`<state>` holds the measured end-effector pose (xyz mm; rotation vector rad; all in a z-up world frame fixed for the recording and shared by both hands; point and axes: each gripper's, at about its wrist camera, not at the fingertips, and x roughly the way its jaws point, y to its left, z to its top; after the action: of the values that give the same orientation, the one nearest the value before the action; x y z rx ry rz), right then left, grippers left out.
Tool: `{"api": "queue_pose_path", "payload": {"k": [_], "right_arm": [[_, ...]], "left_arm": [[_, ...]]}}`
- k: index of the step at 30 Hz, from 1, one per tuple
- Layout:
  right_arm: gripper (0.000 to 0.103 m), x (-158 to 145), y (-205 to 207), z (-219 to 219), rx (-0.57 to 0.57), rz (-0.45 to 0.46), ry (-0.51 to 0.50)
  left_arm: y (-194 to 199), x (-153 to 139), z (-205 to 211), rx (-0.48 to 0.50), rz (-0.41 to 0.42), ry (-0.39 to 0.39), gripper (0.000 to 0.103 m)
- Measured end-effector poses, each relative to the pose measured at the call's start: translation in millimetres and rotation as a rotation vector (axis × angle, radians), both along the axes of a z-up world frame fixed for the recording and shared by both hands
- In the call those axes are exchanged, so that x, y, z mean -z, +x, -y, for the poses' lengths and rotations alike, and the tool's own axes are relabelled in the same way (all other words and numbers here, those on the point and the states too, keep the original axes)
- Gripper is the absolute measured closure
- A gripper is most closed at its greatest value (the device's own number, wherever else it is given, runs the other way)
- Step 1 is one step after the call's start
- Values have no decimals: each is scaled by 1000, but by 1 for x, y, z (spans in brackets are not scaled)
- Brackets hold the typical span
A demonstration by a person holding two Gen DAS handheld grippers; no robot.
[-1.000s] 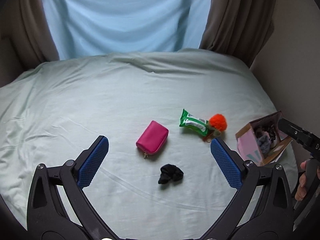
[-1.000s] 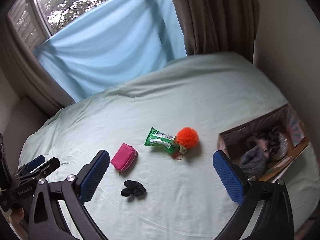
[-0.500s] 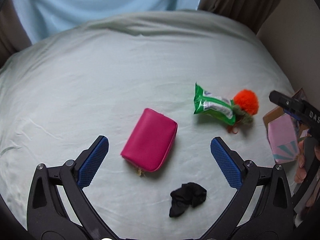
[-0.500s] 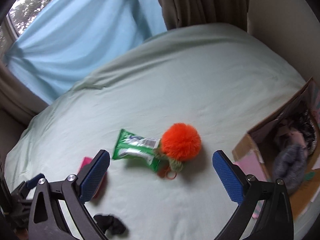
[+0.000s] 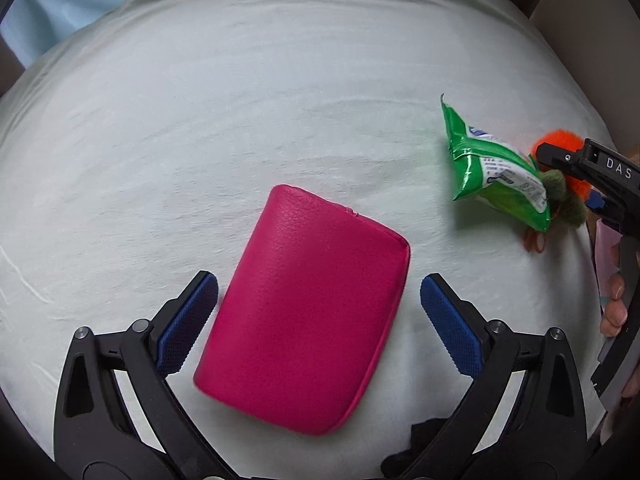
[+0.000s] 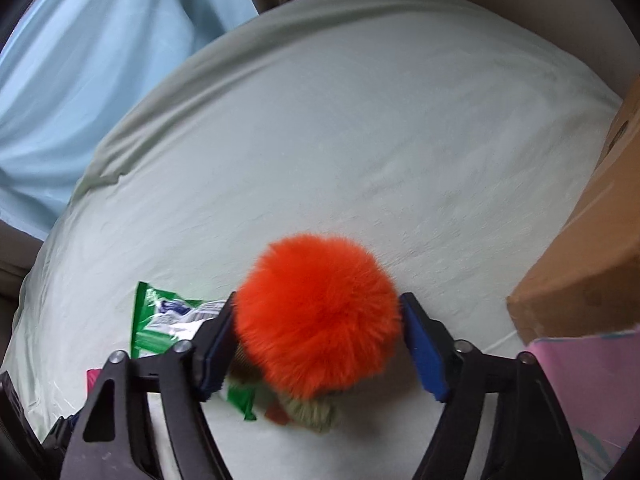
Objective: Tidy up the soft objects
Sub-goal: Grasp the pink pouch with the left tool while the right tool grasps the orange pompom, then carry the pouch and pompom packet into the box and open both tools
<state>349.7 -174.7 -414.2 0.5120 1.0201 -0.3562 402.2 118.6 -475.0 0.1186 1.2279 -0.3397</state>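
Observation:
A pink pouch (image 5: 308, 312) lies on the pale green bed sheet (image 5: 240, 120). My left gripper (image 5: 319, 322) is open, its blue pads on either side of the pouch, not touching. An orange pom-pom (image 6: 318, 320) with a green tuft lies beside a green wipes packet (image 6: 160, 324). My right gripper (image 6: 316, 344) straddles the pom-pom, jaws partly closed and touching its fur. In the left wrist view the packet (image 5: 496, 172) and pom-pom (image 5: 560, 140) sit at the right, partly behind the right gripper.
A cardboard box (image 6: 592, 248) with a pink flap (image 6: 588, 384) stands on the bed to the right. A black fabric scrunchie (image 5: 416, 448) lies near the left gripper's base. Blue curtain (image 6: 80, 60) hangs behind the bed.
Both grippers dropped closer to the bed. The left gripper now frames the pink pouch. The right gripper's jaws narrowed around the orange pom-pom.

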Motion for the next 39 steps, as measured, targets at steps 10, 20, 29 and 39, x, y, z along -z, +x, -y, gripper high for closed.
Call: {"api": "queue_pose_path", "payload": {"k": [10, 20, 29, 39], "right_arm": [[56, 2, -3, -4, -1, 18, -35], [67, -7, -8, -9, 1, 41, -38], [67, -59, -43, -19, -23, 106, -45], [67, -160, -116, -36, -87, 177, 1]], "left_arm": [[-1, 6, 6, 44, -5, 45, 34], [-8, -17, 2, 29, 3, 40, 54], [-29, -74, -9, -26, 53, 14, 58], [-94, -185, 2, -69, 116, -30, 58]]}}
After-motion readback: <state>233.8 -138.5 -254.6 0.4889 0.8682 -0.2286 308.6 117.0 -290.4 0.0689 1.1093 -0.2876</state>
